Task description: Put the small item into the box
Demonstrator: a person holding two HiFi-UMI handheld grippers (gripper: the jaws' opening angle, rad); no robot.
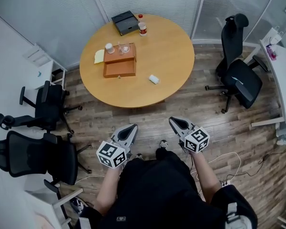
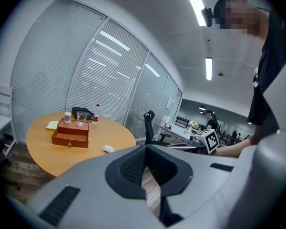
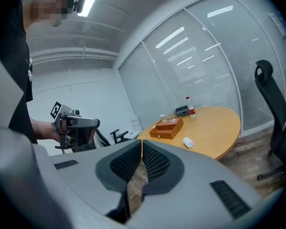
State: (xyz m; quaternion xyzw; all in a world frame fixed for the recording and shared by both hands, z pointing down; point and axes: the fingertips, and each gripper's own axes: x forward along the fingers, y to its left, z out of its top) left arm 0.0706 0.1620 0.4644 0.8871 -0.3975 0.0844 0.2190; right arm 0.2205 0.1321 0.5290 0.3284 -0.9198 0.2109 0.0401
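1. Head view: the person stood on a wood floor [image 1: 214,128] and looked down at a round wooden counter [image 1: 174,51]. The left hand-held gripper [image 1: 132,128] and the right hand-held gripper [image 1: 173,121] were held low in front of the person's body. Both pointed toward the counter and were well apart from it. A brown wooden box [image 1: 119,61] with a drawer front sat on the left part of the counter. A small white jar [image 1: 109,47] and a clear glass [image 1: 124,48] stood on top of it. The small white item [image 1: 154,79] lay on the bare counter to the right of the box, apart from it and nearer the front edge. A yellow pad [image 1: 99,56] lay just beside the box on its left. A black case [image 1: 125,22] and a red-capped bottle [image 1: 142,28] stood at the far edge. Black office chairs [image 1: 47,106] stood to the left of the counter, and another stood to the right.

2. Left gripper view: the left hand-held gripper's jaws met at their tips with nothing between them. Only floor showed in the slit below the tips. Beyond them, at the left, was the counter. The small white item lay on it to the right of the wooden box, outside it.

3. Right gripper view: the right hand-held gripper's jaws were pressed together and empty. The counter lay ahead to the right. The small white item rested on it in front of the wooden box, not touching it.
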